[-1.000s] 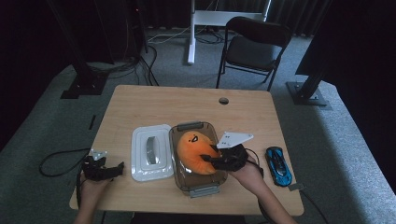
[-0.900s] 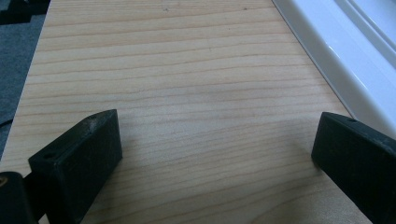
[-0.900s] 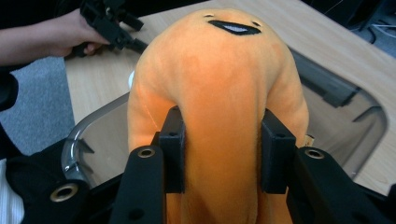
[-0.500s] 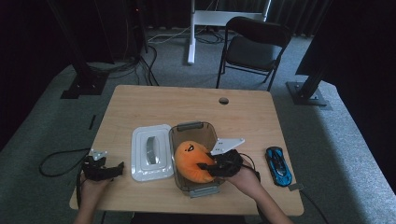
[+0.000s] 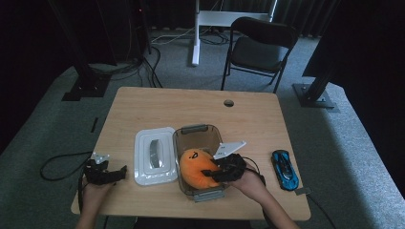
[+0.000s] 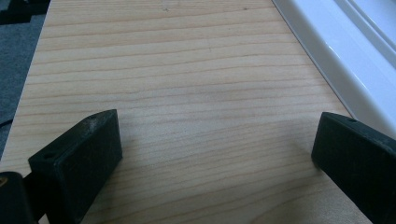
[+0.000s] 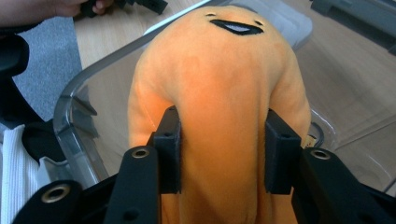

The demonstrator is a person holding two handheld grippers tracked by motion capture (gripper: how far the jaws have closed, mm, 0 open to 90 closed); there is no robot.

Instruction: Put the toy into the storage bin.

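Right gripper [image 5: 216, 172], lower middle of the high view, I see clamped on the orange plush toy [image 5: 195, 166] inside the clear container [image 5: 193, 130]. Left gripper view: its jaws stand wide apart above the table [image 6: 187, 93]. Right gripper view: both jaws squeeze the plush toy.

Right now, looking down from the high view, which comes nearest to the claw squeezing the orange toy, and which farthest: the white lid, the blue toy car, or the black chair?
From the right claw, which grips the orange plush toy:
1. Blue toy car, on the table to its right.
2. White lid, left of the clear container.
3. Black chair, on the floor beyond the table's far edge.
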